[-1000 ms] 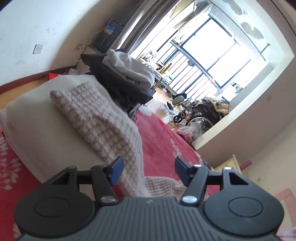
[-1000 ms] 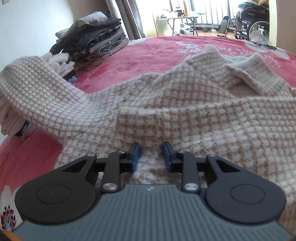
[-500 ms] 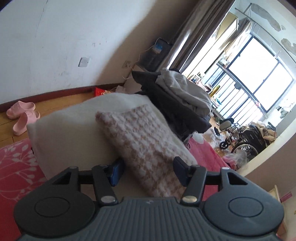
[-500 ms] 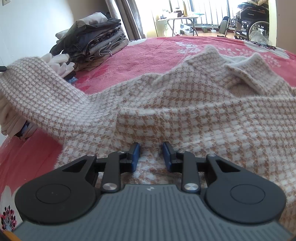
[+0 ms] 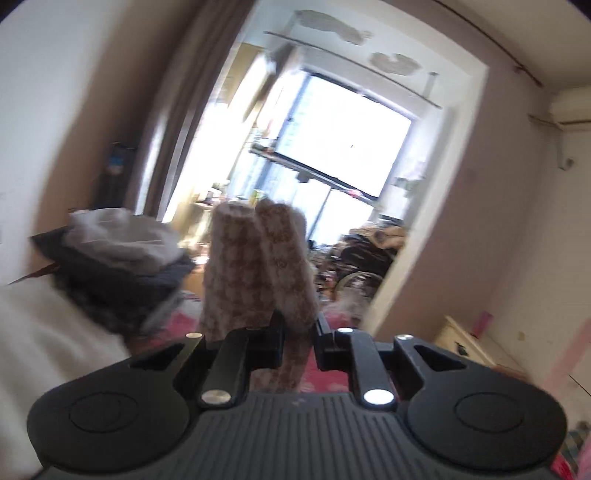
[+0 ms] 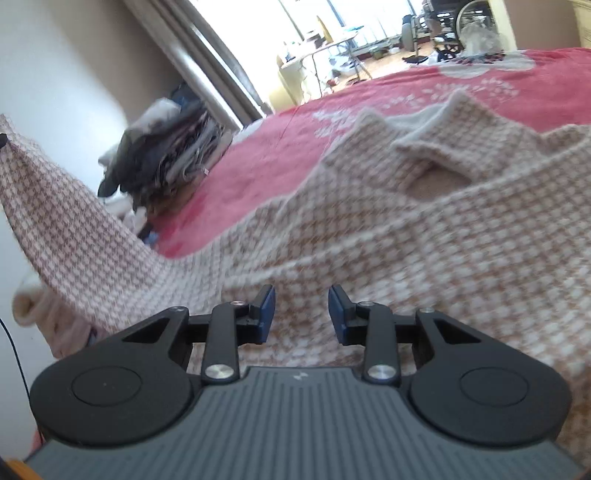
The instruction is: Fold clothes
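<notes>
Two grippers work a checked sweater (image 6: 406, 229) spread on the red bed (image 6: 369, 99): left gripper (image 5: 299, 332) jaws closing on its raised sleeve (image 5: 258, 266); right gripper (image 6: 301, 306) jaws opening, gripping nothing.

There's a red floral bedspread (image 6: 388, 92) across the bed, with a messy stack of dark and grey clothes (image 6: 166, 155) piled near the wall. Brown curtains (image 5: 192, 110) hang beside a big bright window (image 5: 351, 136). A wheelchair (image 6: 454, 18) sits out on the balcony, and an air conditioner (image 5: 570, 105) is up high.
</notes>
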{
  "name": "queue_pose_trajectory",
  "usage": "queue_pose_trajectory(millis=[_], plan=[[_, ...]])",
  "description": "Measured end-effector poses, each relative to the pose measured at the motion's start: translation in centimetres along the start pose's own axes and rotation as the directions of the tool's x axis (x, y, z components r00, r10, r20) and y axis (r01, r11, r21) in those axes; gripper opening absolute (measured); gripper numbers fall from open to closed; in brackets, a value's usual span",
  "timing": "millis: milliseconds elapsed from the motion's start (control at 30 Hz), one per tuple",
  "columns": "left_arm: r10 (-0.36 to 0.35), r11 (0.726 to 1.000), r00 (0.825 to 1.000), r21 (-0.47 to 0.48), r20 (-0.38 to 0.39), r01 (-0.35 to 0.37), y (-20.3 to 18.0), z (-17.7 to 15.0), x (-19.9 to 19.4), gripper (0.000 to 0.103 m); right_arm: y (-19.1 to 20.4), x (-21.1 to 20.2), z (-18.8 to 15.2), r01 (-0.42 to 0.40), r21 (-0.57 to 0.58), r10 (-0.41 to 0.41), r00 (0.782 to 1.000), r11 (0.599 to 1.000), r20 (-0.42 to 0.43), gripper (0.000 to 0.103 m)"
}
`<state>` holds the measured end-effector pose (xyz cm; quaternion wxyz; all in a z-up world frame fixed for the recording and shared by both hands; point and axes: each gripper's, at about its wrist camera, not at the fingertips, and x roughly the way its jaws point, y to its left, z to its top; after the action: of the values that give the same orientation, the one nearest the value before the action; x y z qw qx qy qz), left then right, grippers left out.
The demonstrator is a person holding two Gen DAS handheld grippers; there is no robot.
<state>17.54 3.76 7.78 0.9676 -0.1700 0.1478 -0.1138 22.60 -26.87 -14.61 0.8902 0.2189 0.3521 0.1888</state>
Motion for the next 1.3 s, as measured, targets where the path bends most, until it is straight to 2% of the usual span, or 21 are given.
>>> queue_pose_trajectory(millis=[67,100,133,167,200,267,333,367,400,433,500,600,667,700,800,900,1067,1133,1167,1233,1300], plan=[[-0.146,0.986,0.988,0.073,-0.06,0.15,-5.6,-1.4,1.9,0.018,-2.0,-2.5,0.9,0.002,0.07,-0.007,0.998,0.998,0.07,0.032],[-0.192,0.973,0.972,0.105,-0.133,0.207,-7.9,-3.2,3.0,0.028,-3.2,-3.7,1.2,0.013,0.103,-0.024,0.995,0.995,0.101,0.033],[-0.235,0.955,0.95,0.131,-0.207,0.265,-10.2,-4.9,4.2,0.044,-4.5,-4.9,1.3,0.025,0.14,-0.043,0.991,0.99,0.13,0.035],[-0.264,0.938,0.925,0.152,-0.274,0.312,-12.1,-6.7,5.1,0.052,-6.2,-6.1,1.1,0.041,0.188,-0.071,0.986,0.981,0.154,0.037],[-0.261,0.932,0.912,0.165,-0.316,0.324,-12.8,-8.9,5.6,0.057,-7.9,-7.3,0.8,0.056,0.237,-0.099,0.979,0.97,0.175,0.043],[-0.249,0.921,0.883,0.186,-0.397,0.344,-13.9,-13.0,6.4,0.057,-11.2,-9.5,0.1,0.076,0.339,-0.155,0.965,0.938,0.211,0.044],[-0.213,0.928,0.858,0.179,-0.467,0.328,-12.3,-15.8,6.8,0.057,-14.7,-10.9,-1.5,0.054,0.473,-0.179,0.958,0.879,0.223,0.045],[-0.18,0.934,0.851,0.185,-0.494,0.305,-10.8,-16.7,7.0,0.057,-16.1,-11.5,-2.2,0.041,0.525,-0.186,0.956,0.85,0.226,0.045],[-0.147,0.94,0.844,0.194,-0.516,0.282,-9.3,-17.5,7.1,0.057,-16.4,-11.7,-2.4,0.026,0.538,-0.174,0.958,0.842,0.227,0.045],[-0.112,0.944,0.843,0.208,-0.526,0.255,-7.8,-17.8,6.8,0.057,-16.8,-12.0,-2.6,0.01,0.551,-0.162,0.96,0.834,0.227,0.045],[-0.041,0.942,0.855,0.265,-0.517,0.206,-5.3,-18.1,6.1,0.057,-17.3,-12.3,-3.0,-0.017,0.569,-0.136,0.965,0.822,0.225,0.046],[0.072,0.913,0.88,0.386,-0.469,0.131,-3.2,-18.1,5.1,0.057,-15.8,-11.3,-1.4,0.0,0.503,-0.097,0.981,0.864,0.166,0.054],[0.118,0.902,0.886,0.422,-0.448,0.093,-2.1,-18.1,4.6,0.058,-15.0,-10.6,-0.4,0.043,0.483,-0.109,0.988,0.874,0.109,0.057],[0.137,0.897,0.888,0.435,-0.438,0.076,-1.6,-18.1,4.2,0.058,-14.8,-10.3,-0.1,0.069,0.493,-0.125,0.989,0.868,0.082,0.057],[0.18,0.884,0.886,0.466,-0.427,0.045,-0.4,-18.4,3.7,0.059,-14.8,-10.0,-0.1,0.076,0.54,-0.129,0.99,0.838,0.06,0.057],[0.217,0.851,0.887,0.524,-0.408,0.033,0.2,-18.9,3.7,0.059,-14.9,-9.2,0.0,0.107,0.551,-0.151,0.988,0.828,0.034,0.057],[0.256,0.777,0.903,0.629,-0.346,0.021,0.7,-18.9,3.4,0.06,-13.2,-7.8,0.3,0.128,0.526,-0.156,0.988,0.84,0.009,0.058],[0.269,0.761,0.899,0.648,-0.346,0.022,1.0,-18.9,3.2,0.062,-12.4,-7.5,0.7,0.116,0.514,-0.139,0.99,0.85,0.006,0.058],[0.277,0.754,0.895,0.656,-0.35,0.023,1.1,-19.0,3.1,0.063,-12.2,-7.0,0.6,0.142,0.503,-0.154,0.988,0.853,-0.018,0.057],[0.301,0.746,0.877,0.665,-0.375,0.028,1.4,-19.6,3.4,0.063,-12.2,-6.1,0.1,0.178,0.492,-0.171,0.983,0.852,-0.059,0.057],[0.324,0.741,0.861,0.671,-0.393,0.028,1.5,-20.5,3.8,0.063,-12.0,-5.5,0.0,0.175,0.489,-0.164,0.984,0.855,-0.066,0.057]])
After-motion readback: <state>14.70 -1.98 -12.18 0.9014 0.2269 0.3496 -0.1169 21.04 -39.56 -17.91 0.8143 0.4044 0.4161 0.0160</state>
